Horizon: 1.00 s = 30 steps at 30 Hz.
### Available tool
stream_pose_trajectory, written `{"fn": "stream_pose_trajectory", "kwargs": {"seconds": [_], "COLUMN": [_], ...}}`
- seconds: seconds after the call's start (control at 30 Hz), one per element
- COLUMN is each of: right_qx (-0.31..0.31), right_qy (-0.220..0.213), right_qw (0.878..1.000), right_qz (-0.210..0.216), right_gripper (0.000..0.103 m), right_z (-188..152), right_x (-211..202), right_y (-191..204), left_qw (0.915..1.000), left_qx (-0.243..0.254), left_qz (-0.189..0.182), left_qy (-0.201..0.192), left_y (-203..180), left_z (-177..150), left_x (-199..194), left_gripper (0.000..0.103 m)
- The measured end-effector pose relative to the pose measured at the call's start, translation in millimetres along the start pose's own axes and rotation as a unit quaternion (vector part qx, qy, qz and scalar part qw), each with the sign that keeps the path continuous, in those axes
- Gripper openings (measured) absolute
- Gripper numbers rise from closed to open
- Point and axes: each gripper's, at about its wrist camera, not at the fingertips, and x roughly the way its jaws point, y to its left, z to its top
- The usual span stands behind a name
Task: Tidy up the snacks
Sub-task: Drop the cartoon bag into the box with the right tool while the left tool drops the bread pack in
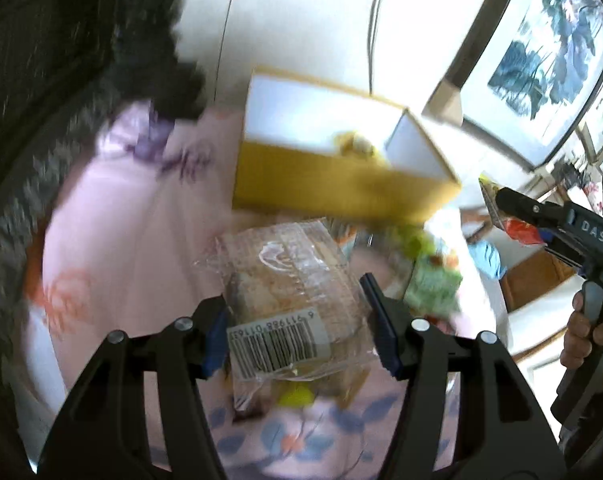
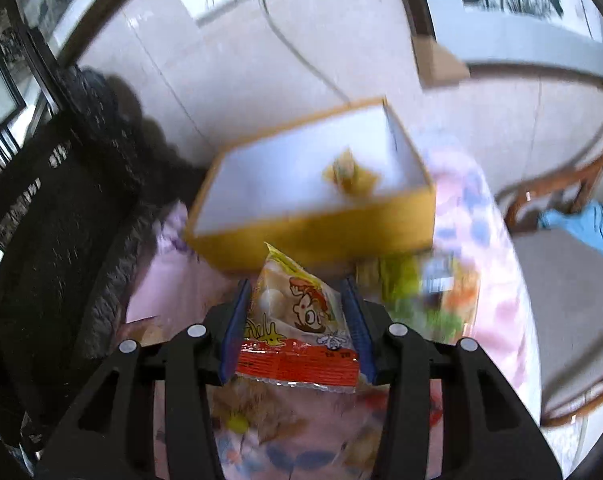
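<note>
Floral-clothed table (image 1: 133, 216), yellow box (image 1: 333, 184), snack packets (image 1: 433, 280)

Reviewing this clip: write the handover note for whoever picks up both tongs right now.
Left tongs: shut on a clear-wrapped bread pack.
Right tongs: shut on a cartoon snack packet.
Yellow box sits ahead on the pink cloth, with one yellow snack inside.
Done: that one snack boxed.
Left: drop both held packs in, then the green packets beside the box.

Each camera sits on a gripper and looks forward and down past its own fingers, very close. Both views show the yellow box (image 1: 341, 184) (image 2: 313, 236) on the pink cloth (image 1: 141, 216) (image 2: 497, 280).
</note>
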Motion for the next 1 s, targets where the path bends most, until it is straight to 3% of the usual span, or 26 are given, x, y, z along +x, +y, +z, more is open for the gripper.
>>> {"fn": "stream_pose_trajectory", "kwargs": {"seconds": [0.3, 0.37, 0.63, 0.83, 1.0], "right_qx": [0.020, 0.021, 0.003, 0.005, 0.015], "right_qy": [-0.119, -0.130, -0.129, -0.112, -0.086], "right_qw": [0.991, 0.990, 0.991, 0.994, 0.996], "right_qz": [0.048, 0.050, 0.031, 0.017, 0.013], "right_gripper": [0.046, 0.046, 0.046, 0.046, 0.047], "right_z": [95, 113, 141, 151, 159], "right_x": [-4, 3, 38, 60, 82], "right_y": [-23, -26, -34, -40, -43], "left_qw": [0.9950, 0.9921, 0.9805, 0.9783, 0.9820], "left_qx": [0.086, 0.105, 0.171, 0.188, 0.168], "left_qz": [0.006, 0.030, 0.080, 0.081, 0.081], "left_qy": [-0.050, -0.062, -0.056, -0.033, -0.026], "left_y": [-45, -53, -63, -65, -56], "left_z": [94, 116, 157, 162, 169], "left_x": [32, 43, 82, 112, 132], "left_gripper": [0.060, 0.060, 0.060, 0.060, 0.060]}}
